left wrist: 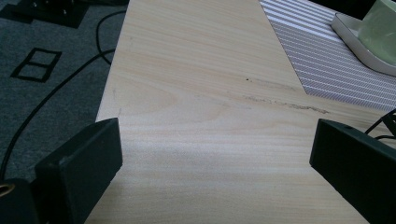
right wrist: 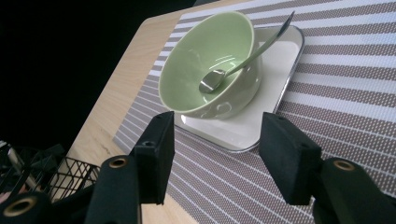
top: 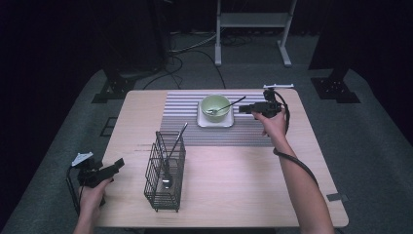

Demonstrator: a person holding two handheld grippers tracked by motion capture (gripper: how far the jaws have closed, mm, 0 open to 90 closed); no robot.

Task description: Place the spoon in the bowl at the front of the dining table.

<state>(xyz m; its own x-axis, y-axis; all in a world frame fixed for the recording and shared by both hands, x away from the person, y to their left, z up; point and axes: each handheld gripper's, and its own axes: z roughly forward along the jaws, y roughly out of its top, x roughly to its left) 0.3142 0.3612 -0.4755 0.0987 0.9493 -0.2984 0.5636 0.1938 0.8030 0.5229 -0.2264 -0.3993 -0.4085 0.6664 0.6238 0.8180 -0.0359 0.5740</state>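
A pale green bowl (top: 215, 106) (right wrist: 201, 51) stands on a white square plate (top: 215, 123) (right wrist: 247, 130) on a striped placemat (top: 185, 117) (right wrist: 355, 93). A metal spoon (top: 225, 106) (right wrist: 243, 58) rests in the bowl, its handle leaning over the right rim. Just right of the plate is my right gripper (top: 242, 109) (right wrist: 217, 140), pointing at the bowl with its jaws open and nothing between them. My left gripper (top: 118, 165) (left wrist: 215, 135) stays open over bare wood by the table's front left edge.
A black wire basket (top: 165, 170) (right wrist: 70, 179) stands at the front centre with a long metal utensil (top: 173, 151) upright in it. The wooden table (top: 234, 180) is ringed by grey carpet with cables and stand feet at the back.
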